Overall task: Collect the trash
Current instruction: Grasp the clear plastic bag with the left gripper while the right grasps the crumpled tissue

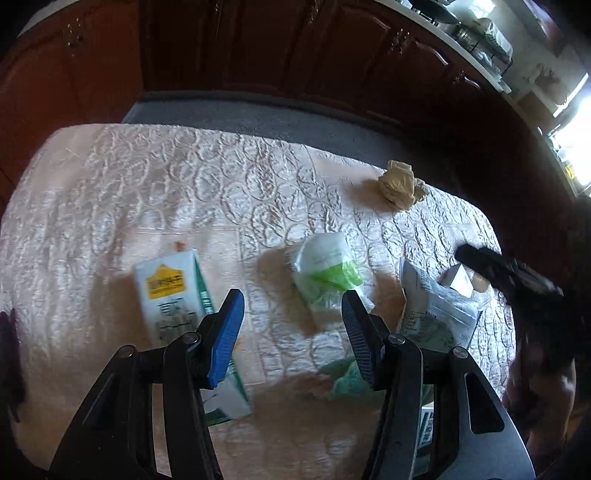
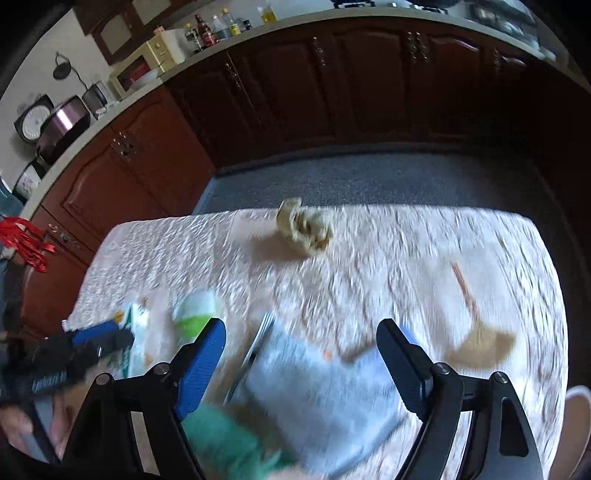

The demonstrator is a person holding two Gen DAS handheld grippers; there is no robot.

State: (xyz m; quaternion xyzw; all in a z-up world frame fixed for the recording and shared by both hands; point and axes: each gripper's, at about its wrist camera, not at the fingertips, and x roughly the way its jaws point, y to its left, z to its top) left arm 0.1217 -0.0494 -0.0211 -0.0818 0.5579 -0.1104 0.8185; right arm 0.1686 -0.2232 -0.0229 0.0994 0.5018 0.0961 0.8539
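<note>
On the table's white embossed cloth [image 1: 110, 192] lies trash. A white carton with a yellow label [image 1: 166, 295] lies at the left, partly under my left finger. A white and green wrapper [image 1: 325, 273] lies just beyond my open, empty left gripper [image 1: 293, 306]. A crumpled tan paper ball [image 1: 400, 182] sits at the far edge; it also shows in the right wrist view [image 2: 304, 227]. A printed plastic bag [image 1: 436, 310] lies at the right. My right gripper [image 2: 303, 339] is open above a blurred pale blue package [image 2: 317, 391]. A green wrapper [image 2: 229, 439] lies near it.
Dark wooden cabinets [image 2: 295, 92] stand beyond a strip of grey floor [image 2: 369, 181]. A brown stick and a tan scrap [image 2: 480, 343] lie on the cloth at the right. A worktop with bottles and appliances [image 2: 207, 33] runs behind. The right gripper shows in the left wrist view [image 1: 509, 273].
</note>
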